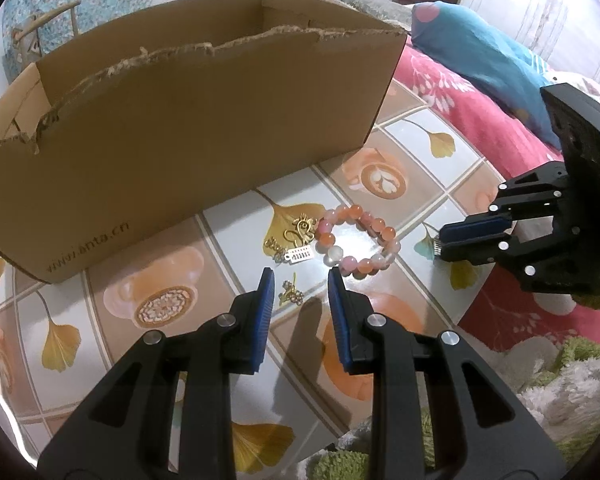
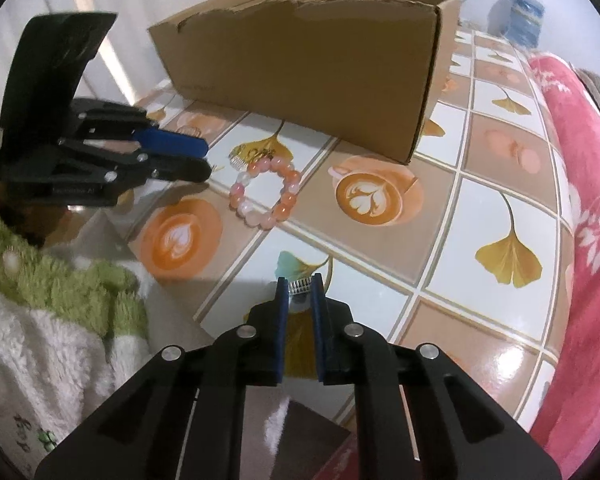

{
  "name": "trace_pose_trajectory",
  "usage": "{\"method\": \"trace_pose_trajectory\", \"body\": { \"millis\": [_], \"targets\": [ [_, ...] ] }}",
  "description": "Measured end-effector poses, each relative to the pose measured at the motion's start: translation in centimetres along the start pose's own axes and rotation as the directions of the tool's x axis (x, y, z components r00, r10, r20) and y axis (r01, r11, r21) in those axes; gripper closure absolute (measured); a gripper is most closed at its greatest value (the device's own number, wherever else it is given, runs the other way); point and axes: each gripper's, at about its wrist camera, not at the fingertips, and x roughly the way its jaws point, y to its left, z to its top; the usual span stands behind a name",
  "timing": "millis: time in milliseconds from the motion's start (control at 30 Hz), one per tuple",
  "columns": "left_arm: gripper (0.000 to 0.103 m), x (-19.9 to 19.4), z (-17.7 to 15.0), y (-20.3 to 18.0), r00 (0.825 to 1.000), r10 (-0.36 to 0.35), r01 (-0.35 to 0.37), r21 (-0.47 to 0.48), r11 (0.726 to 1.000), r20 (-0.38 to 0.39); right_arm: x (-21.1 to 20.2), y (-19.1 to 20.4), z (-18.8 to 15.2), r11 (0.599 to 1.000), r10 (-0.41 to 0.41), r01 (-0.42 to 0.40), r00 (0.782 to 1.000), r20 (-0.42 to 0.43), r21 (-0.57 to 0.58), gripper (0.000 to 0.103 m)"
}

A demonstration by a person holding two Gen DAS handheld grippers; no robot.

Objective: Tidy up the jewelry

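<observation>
The right tongs [image 2: 300, 282], low in the middle, pinch a small silver comb piece [image 2: 302, 286]. The left tongs [image 1: 300, 280] are spread. The bead bracelet [image 1: 358, 240] lies mid-frame on the desk [image 1: 416, 184].

The right hand-held gripper [image 2: 300, 282] pinches a small silver comb-like piece [image 2: 301, 286] over the tiled bench [image 2: 432, 240], with the pink bead bracelet [image 2: 265, 192], cardboard box [image 2: 312, 68] and left hand-held gripper [image 2: 204, 158] beyond.
</observation>
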Motion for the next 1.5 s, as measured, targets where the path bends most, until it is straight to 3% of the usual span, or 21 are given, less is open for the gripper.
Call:
{"method": "trace_pose_trajectory", "body": {
  "millis": [67,300,533,933,1067,1300,1500],
  "targets": [
    [0.077,-0.1,0.1,0.0,1.000,0.002,-0.002,0.005,1.000,0.010,0.2,-0.3,0.3,1.000,-0.004,0.004,1.000,0.013,0.026,0.099],
    [0.080,0.5,0.9,0.2,0.999,0.032,-0.032,0.044,0.999,0.015,0.6,-1.3,1.0,0.995,-0.030,0.026,0.999,0.039,0.099,0.099],
    [0.085,0.9,1.6,-0.3,1.000,0.010,-0.013,0.122,0.992,0.022,0.9,-1.9,1.5,0.984,-0.042,0.032,0.998,0.054,0.176,0.099],
    [0.086,1.8,1.5,-0.7,0.998,-0.017,0.033,0.253,0.967,-0.066,1.1,-2.5,1.7,0.978,-0.028,0.014,0.998,0.064,0.209,0.099],
    [0.092,2.0,1.5,-1.0,0.997,0.003,0.017,0.272,0.962,-0.073,1.1,-2.4,1.7,0.978,-0.028,0.014,0.998,0.065,0.208,0.099],
    [0.095,2.1,1.5,-1.7,0.997,0.017,0.008,0.307,0.952,-0.077,1.0,-2.5,1.8,0.976,-0.015,0.000,0.998,0.065,0.219,0.099],
    [0.099,2.3,1.6,-1.7,0.997,0.022,-0.001,0.284,0.959,-0.070,-0.6,-2.8,1.5,0.953,-0.011,-0.015,0.997,0.082,0.303,0.097]
  ]
}}
